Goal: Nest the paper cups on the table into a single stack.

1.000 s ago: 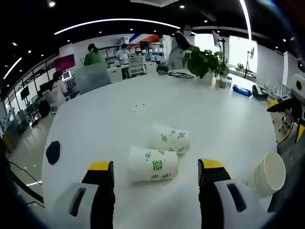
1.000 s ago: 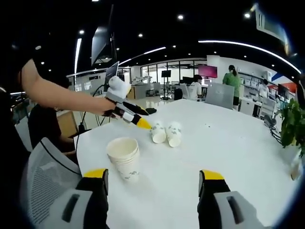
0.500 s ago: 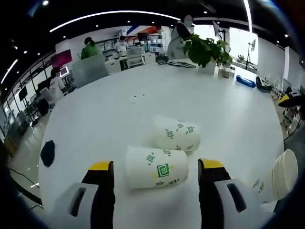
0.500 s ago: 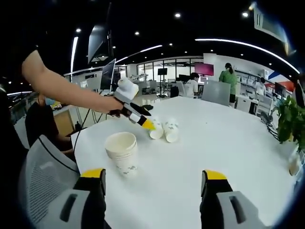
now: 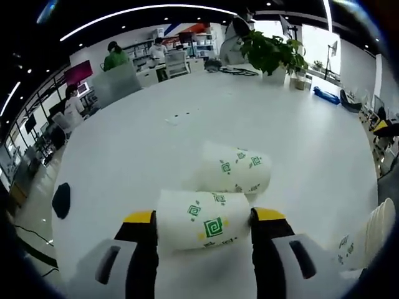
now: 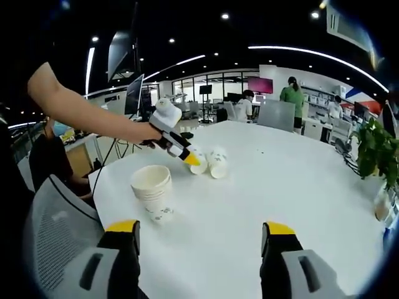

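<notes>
Left gripper (image 5: pixel 202 219) has its yellow-tipped jaws set either side of a paper cup lying on its side (image 5: pixel 202 219), tips right at the cup's ends; a firm clamp can't be confirmed. In the right gripper view the left gripper (image 6: pixel 189 156) shows held in a person's hand (image 6: pixel 144 132), its yellow tip down at that lying cup. Right gripper (image 6: pixel 199 233) is spread wide over bare tabletop, nothing between the jaws. Big round white table (image 5: pixel 168 143) in an open-plan office, ceiling strip lights, desks and monitors behind, several people at the back. Grey mesh chair back (image 6: pixel 53 230) at the table edge. Potted plant (image 5: pixel 272 53) at the table's far side, a small dark object (image 5: pixel 60 199) near the left edge. Stack of nested paper cups (image 6: pixel 153 194), upright, mouth up, top cup looks empty. Second lying paper cup (image 5: pixel 234 169) just behind the flanked one, touching or nearly; both white with green print.
</notes>
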A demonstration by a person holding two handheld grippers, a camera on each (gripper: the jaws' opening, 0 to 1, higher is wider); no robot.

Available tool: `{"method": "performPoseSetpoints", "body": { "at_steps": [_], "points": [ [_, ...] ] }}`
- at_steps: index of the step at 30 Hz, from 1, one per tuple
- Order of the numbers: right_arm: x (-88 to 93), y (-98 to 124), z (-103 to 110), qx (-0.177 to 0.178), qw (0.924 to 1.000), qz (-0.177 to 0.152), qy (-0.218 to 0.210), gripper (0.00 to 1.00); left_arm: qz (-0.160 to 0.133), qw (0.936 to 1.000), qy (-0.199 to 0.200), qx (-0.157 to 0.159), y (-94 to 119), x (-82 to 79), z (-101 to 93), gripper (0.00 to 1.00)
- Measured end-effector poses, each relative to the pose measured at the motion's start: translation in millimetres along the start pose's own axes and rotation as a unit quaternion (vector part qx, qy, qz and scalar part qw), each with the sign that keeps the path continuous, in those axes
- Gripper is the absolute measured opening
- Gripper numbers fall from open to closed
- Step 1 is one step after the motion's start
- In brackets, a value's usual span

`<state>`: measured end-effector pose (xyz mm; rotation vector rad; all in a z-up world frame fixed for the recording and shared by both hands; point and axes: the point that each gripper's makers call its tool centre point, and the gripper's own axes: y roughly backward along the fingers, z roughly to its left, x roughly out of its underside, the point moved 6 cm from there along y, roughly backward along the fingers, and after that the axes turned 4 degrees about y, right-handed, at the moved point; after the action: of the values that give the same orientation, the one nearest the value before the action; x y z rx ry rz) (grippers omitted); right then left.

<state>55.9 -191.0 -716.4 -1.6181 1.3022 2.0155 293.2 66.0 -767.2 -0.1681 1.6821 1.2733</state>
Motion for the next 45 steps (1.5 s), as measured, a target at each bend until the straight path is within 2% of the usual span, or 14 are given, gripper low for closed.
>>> {"method": "performPoseSetpoints", "body": {
  "at_steps": [7,12,14,15,16,19,20,23,27,32,34,38,41,45],
  "points": [
    [-5.3,-4,1,-0.004,1.0,-0.004,0.003,0.8,-0.01,0.9999,0.004,0.007,11,1.3,-5.3,0.59],
    [-7.8,-6,2,-0.007,0.9999,-0.006,0.007,0.8,-0.024,0.9996,-0.003,0.013,23,-5.8,-10.4,0.57],
    [-8.0,-7,3,-0.008,0.9999,-0.005,0.008,0.8,-0.025,0.9995,-0.004,0.02,29,-5.8,-10.8,0.29],
    [-8.0,-7,4,-0.009,0.9999,-0.006,0.008,0.79,-0.031,0.999,-0.001,0.032,31,-6.1,-12.8,0.19],
    [-8.3,-8,5,-0.01,0.9999,-0.006,0.007,0.79,-0.039,0.9985,0.002,0.037,32,-6.2,-14.0,0.18],
    [-9.0,-10,8,-0.014,0.9999,-0.006,0.008,0.79,-0.018,0.9996,-0.011,0.019,29,3.1,-9.8,0.48],
    [-9.3,-10,9,-0.015,0.9998,-0.005,0.01,0.79,-0.02,0.9995,-0.01,0.022,29,5.1,-10.9,0.51],
    [-10.0,-11,10,-0.016,0.9998,-0.007,0.009,0.79,-0.02,0.9993,0.015,0.029,36,7.8,-15.5,0.46],
    [-8.6,-12,10,-0.017,0.9998,-0.005,0.008,0.79,-0.032,0.9988,0.016,0.033,42,11.1,-29.9,0.58],
    [-8.5,-12,11,-0.018,0.9998,-0.005,0.008,0.78,-0.036,0.9985,0.028,0.032,52,18.1,-32.3,0.52],
    [-8.4,-12,12,-0.02,0.9998,-0.004,0.008,0.78,-0.039,0.9974,0.053,0.031,60,21.7,-30.8,0.5],
    [-7.8,-12,14,-0.023,0.9997,-0.003,0.008,0.78,-0.053,0.9902,0.116,0.057,83,30.5,-32.2,0.43],
    [-8.0,-13,15,-0.025,0.9996,-0.002,0.011,0.78,-0.055,0.9883,0.13,0.058,106,35.5,-34.5,0.43],
    [-9.1,-14,16,-0.027,0.9996,-0.004,0.011,0.78,-0.048,0.9845,0.153,0.072,123,46.2,-33.1,0.39]
  ]
}}
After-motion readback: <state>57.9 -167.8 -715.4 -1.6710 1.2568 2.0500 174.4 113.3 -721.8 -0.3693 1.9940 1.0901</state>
